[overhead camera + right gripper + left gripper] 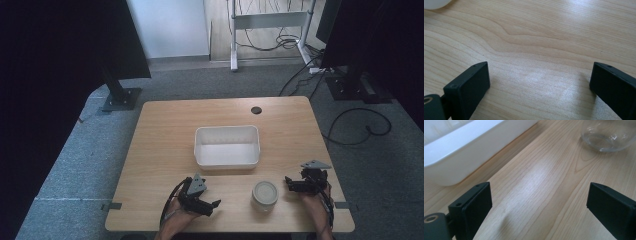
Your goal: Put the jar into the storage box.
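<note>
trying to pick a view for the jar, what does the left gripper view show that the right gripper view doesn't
Left gripper view: the glass jar at the upper right and the long white bin at the upper left, beyond the open left gripper.

Right gripper view: the open right gripper over bare wood, with a white edge at the top left corner that I cannot identify.

Both: the wooden table and two black fingers set wide apart, holding nothing.

Jar (264, 194) stands on table (165, 130), bin (227, 146) behind it.
</note>
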`<state>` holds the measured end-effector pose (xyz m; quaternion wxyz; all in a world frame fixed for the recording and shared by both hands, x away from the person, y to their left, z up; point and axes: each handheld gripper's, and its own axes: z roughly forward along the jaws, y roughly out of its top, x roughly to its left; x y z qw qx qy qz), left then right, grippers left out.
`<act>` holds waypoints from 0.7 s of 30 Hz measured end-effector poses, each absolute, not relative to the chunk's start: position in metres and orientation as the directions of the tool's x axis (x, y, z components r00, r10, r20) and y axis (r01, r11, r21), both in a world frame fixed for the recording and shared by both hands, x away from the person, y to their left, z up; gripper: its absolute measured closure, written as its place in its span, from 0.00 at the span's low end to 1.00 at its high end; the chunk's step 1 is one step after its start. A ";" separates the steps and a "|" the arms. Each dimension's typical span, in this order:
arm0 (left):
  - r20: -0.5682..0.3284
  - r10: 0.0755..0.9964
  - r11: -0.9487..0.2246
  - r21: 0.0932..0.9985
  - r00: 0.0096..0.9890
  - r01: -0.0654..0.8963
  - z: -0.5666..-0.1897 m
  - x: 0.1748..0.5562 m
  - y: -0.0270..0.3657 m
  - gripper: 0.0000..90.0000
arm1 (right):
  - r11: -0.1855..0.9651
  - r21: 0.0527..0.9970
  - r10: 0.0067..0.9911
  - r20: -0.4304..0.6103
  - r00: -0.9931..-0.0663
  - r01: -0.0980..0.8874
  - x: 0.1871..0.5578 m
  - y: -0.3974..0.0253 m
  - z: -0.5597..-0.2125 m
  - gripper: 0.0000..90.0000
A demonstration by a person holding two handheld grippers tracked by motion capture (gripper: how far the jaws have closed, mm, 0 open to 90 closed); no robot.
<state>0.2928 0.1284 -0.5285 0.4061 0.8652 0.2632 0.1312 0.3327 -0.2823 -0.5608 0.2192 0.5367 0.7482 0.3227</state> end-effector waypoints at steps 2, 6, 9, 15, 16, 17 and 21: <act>0.014 0.553 -0.533 0.774 0.833 0.341 -0.527 0.292 0.125 0.06 | 0.216 0.718 0.945 0.019 -0.328 0.662 0.333 -0.282 -0.561 0.03; 0.016 0.538 -0.537 0.778 0.843 0.328 -0.525 0.292 0.117 0.06 | 0.216 0.718 0.945 0.018 -0.328 0.662 0.333 -0.282 -0.561 0.03; 0.014 0.529 -0.537 0.780 0.848 0.322 -0.523 0.292 0.112 0.06 | 0.216 0.718 0.944 0.018 -0.328 0.662 0.333 -0.282 -0.561 0.03; 0.015 0.516 -0.541 0.781 0.856 0.312 -0.522 0.292 0.102 0.05 | 0.216 0.718 0.944 0.018 -0.328 0.662 0.333 -0.282 -0.561 0.03; 0.016 0.513 -0.542 0.782 0.859 0.309 -0.522 0.292 0.099 0.05 | 0.216 0.718 0.944 0.018 -0.328 0.662 0.333 -0.282 -0.561 0.03; 0.017 0.511 -0.543 0.782 0.860 0.307 -0.522 0.292 0.097 0.05 | 0.216 0.718 0.944 0.019 -0.328 0.662 0.333 -0.282 -0.561 0.03; 0.018 0.505 -0.544 0.783 0.863 0.302 -0.522 0.293 0.090 0.04 | 0.217 0.718 0.944 0.018 -0.329 0.661 0.333 -0.282 -0.561 0.03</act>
